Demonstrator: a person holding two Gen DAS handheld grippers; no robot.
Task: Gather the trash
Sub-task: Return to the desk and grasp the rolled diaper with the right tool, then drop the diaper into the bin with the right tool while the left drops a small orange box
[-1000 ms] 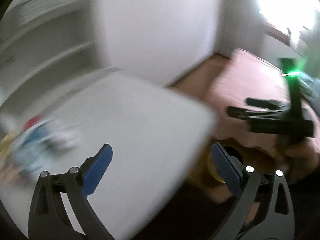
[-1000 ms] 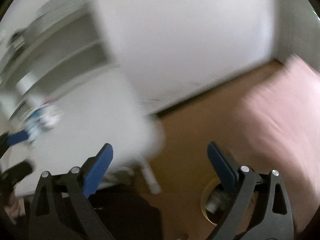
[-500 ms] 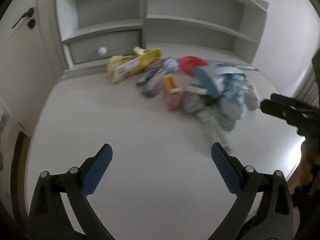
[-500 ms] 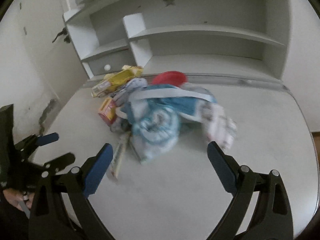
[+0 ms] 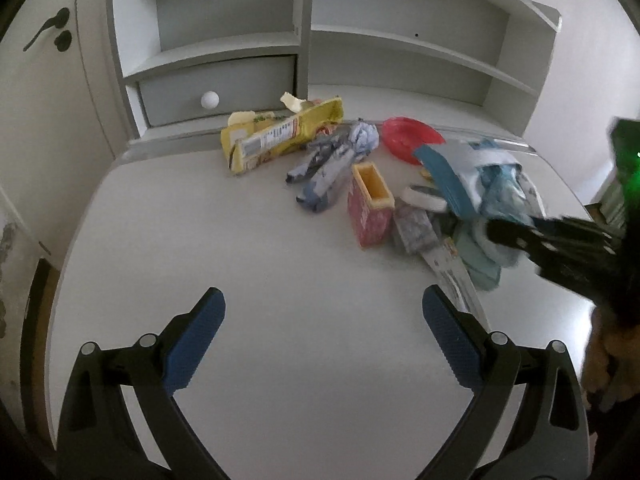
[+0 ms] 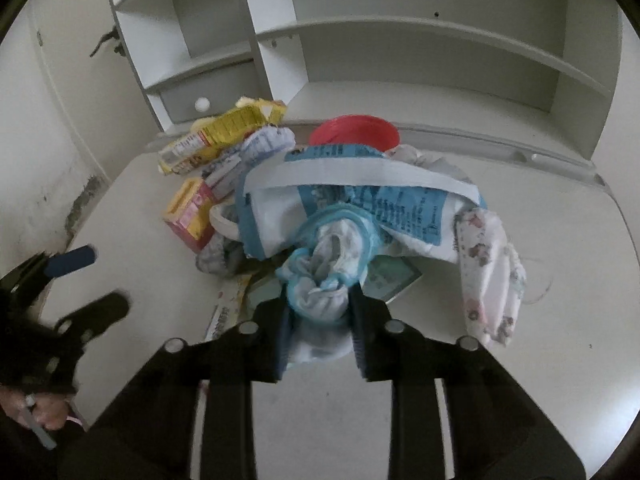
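- Grippers first: the right gripper is closing on a crumpled blue-and-white wad at the near edge of the trash pile, pads already squeezing its sides.
- Left gripper, jaws spread wide with nothing between them, hovers over bare desk short of the pile.
- Risk, as a judgement: the wad looks soft and tucked into a torn blue-and-white bag; lifting it could drag the bag and spill loose pieces off the desk.
- Risk: the grip sits near the wad's end, so it may slip free once raised.
- Risk: a flowered white cloth drapes off the bag's right side and may slide away.
- Count of larger trash on the desk: one yellow wrapper, one open pink carton, one red lid or dish, one grey-blue crumpled wrapper, one printed paper strip.
- Smaller scraps beneath the bag are too tangled to count.
- Behind: white shelves with one drawer.
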